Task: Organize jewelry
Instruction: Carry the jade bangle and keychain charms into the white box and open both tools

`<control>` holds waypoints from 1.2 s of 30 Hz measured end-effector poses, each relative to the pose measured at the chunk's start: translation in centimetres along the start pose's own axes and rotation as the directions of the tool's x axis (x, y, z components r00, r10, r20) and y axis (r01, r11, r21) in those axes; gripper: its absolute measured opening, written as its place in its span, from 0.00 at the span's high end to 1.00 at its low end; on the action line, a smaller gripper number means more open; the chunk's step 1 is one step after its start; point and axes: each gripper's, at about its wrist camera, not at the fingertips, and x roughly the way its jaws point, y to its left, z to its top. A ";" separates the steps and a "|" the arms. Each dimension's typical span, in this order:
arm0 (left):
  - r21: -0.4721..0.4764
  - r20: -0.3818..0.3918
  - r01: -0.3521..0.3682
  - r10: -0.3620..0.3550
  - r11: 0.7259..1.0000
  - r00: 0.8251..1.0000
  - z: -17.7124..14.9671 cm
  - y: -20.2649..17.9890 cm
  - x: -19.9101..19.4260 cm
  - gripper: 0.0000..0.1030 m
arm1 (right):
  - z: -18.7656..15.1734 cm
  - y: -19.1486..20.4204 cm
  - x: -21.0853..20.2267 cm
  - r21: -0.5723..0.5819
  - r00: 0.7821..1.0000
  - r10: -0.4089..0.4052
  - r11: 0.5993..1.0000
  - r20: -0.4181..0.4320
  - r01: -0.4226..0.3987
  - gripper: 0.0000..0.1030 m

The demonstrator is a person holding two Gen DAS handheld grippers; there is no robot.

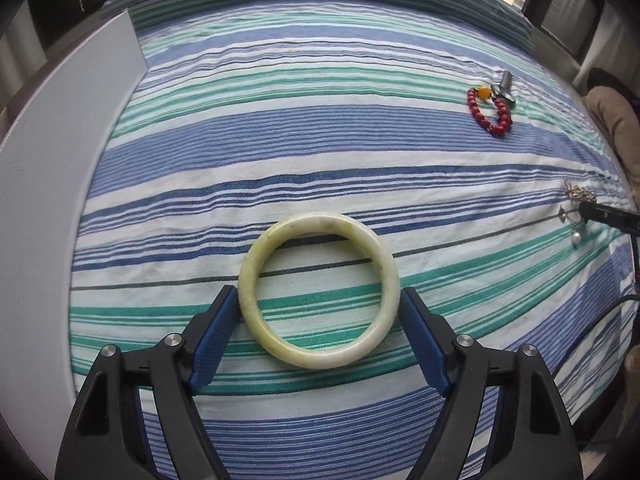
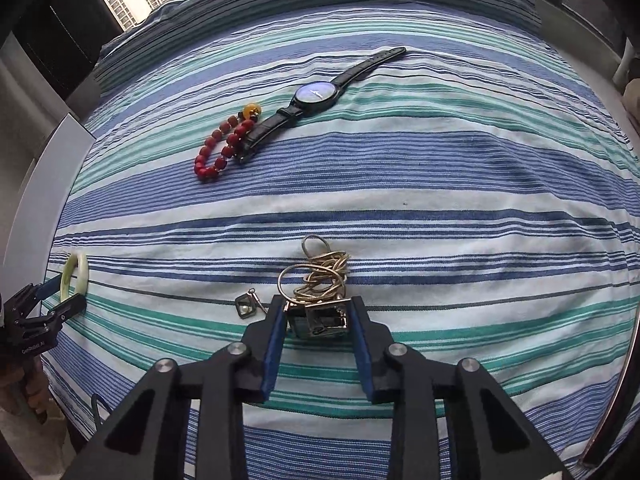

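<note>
Item 1: jade bangle [image 1: 319, 290], lying flat on the striped bedspread [image 1: 320, 152], nearer the spread's left edge. The left gripper [image 1: 319, 308] is straddling it, jaws wide; the left pad is sitting against the rim, while a thin gap is showing at the right pad, so no grip yet. Judged rigid, smooth, fairly heavy and liable to crack if dropped; best taken across its outer rim, squarely, since polished stone is likely to slip.

Item 2: gold chain necklace [image 2: 320, 276] with a square metal pendant [image 2: 318, 320], lying towards the near edge. The right gripper [image 2: 318, 320] is standing narrow, pads flanking the pendant and apparently touching it. Judged light, limp and tangle-prone; the pendant is offering the firmest hold.

Item 3: small pearl earring [image 2: 245, 307], lying just beside the pendant.

Item 4: red bead bracelet [image 2: 220, 152], touching the wristwatch [image 2: 316, 94], towards the far edge.
</note>
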 end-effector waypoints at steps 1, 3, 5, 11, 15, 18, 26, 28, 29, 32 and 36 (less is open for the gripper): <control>-0.008 0.001 0.009 -0.009 1.000 1.000 -0.2 0.1 -0.3 0.22 | -0.1 0.1 -0.3 -0.005 1.000 0.001 1.000 0.005 -0.001 0.69; -0.014 0.006 0.016 -0.016 1.000 1.000 -0.5 0.3 -1.0 0.22 | -0.2 0.4 -0.9 -0.009 1.000 0.017 1.000 0.011 -0.017 0.69; -0.018 0.020 0.023 -0.023 1.000 1.000 -0.8 0.4 -2.0 0.22 | -0.2 0.9 -1.8 -0.023 0.999 0.029 0.999 0.017 -0.029 0.69; -0.040 0.070 0.039 -0.036 0.998 0.997 -1.3 1.1 -5.7 0.22 | 0.1 2.7 -4.6 -0.087 0.998 0.049 0.995 0.036 -0.046 0.69; -0.060 0.114 0.035 -0.028 0.998 0.993 -1.7 2.1 -8.6 0.22 | 0.6 4.8 -6.1 -0.146 0.996 0.069 0.987 0.050 -0.061 0.69; -0.085 0.136 0.033 -0.021 0.996 0.991 -2.2 3.4 -10.6 0.22 | 1.0 6.8 -7.0 -0.187 0.993 0.100 0.978 0.057 -0.088 0.69; -0.139 0.160 0.042 -0.019 0.989 0.987 -3.1 7.0 -15.6 0.22 | 1.7 12.9 -8.4 -0.300 0.982 0.178 0.942 0.060 -0.153 0.69; -0.162 0.172 0.044 -0.016 0.986 0.985 -3.4 8.3 -17.2 0.22 | 1.7 14.7 -8.7 -0.331 0.978 0.202 0.927 0.050 -0.175 0.69; -0.173 0.177 0.048 -0.016 0.984 0.984 -3.6 9.1 -18.0 0.22 | 1.8 15.7 -8.8 -0.348 0.976 0.212 0.919 0.045 -0.183 0.69; -0.220 0.197 0.059 -0.015 0.974 0.980 -4.1 11.8 -20.8 0.22 | 2.1 19.1 -9.1 -0.404 0.972 0.232 0.893 0.037 -0.198 0.69; -0.282 0.220 0.045 0.019 0.958 0.975 -4.5 15.8 -24.0 0.22 | 3.1 23.9 -9.7 -0.476 0.961 0.274 0.849 0.023 -0.231 0.69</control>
